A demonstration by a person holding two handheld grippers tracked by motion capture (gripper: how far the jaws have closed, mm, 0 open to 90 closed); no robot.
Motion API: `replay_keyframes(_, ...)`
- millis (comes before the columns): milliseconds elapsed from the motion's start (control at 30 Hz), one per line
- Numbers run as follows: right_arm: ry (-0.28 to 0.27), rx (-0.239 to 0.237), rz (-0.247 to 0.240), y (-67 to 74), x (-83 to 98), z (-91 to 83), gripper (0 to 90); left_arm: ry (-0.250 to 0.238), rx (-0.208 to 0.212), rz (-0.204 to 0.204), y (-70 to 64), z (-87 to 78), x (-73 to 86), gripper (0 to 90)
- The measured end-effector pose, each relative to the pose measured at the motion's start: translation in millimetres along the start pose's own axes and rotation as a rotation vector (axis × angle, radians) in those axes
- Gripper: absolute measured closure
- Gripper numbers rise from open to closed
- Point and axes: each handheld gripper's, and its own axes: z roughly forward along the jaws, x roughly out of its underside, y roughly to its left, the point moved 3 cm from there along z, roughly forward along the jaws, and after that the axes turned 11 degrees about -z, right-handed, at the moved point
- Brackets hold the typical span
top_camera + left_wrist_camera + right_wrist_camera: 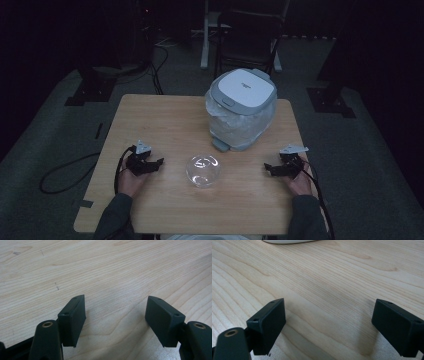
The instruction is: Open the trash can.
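A clear glass bowl point(202, 170) sits on the wooden table point(165, 120) near the front middle. Behind it, at the back right, stands a white and grey lidded bin point(242, 107) lined with a clear plastic bag. My left gripper point(159, 163) rests on the table to the left of the bowl, held by a hand, its jaws pointing toward the bowl. In the left gripper view the left gripper point(116, 315) is open over bare wood. My right gripper point(268, 168) rests to the right of the bowl, pointing left. The right gripper point(329, 322) is open with nothing between its jaws.
Cables trail from both grippers off the table's front sides. A dark chair point(250, 35) and stand legs are on the grey floor behind the table. A pale rounded edge point(287, 241) shows at the top of the right gripper view.
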Motion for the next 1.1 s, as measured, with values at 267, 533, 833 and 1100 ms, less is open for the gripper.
replay_keyframes(267, 0.000, 0.000, -0.001, 0.0, 0.0, 0.0, 11.1, 0.000, -0.001, -0.006, -0.5, -0.3, 0.4, 33.7)
replay_keyframes(533, 0.000, 0.000, -0.001, 0.0, 0.0, 0.0, 11.1, -0.001, 0.005, -0.009, 1.3, -0.6, -0.2, 35.1)
replay_keyframes(833, 0.000, -0.001, -0.001, -0.1, -0.1, 0.1, 11.1, 0.006, 0.048, -0.060, 6.7, -3.4, -1.9, 42.2)
replay_keyframes(1100, 0.000, -0.001, -0.001, -0.1, -0.1, 0.1, 11.2, -0.019, 0.086, -0.037, -0.3, -11.2, -8.4, 45.2)
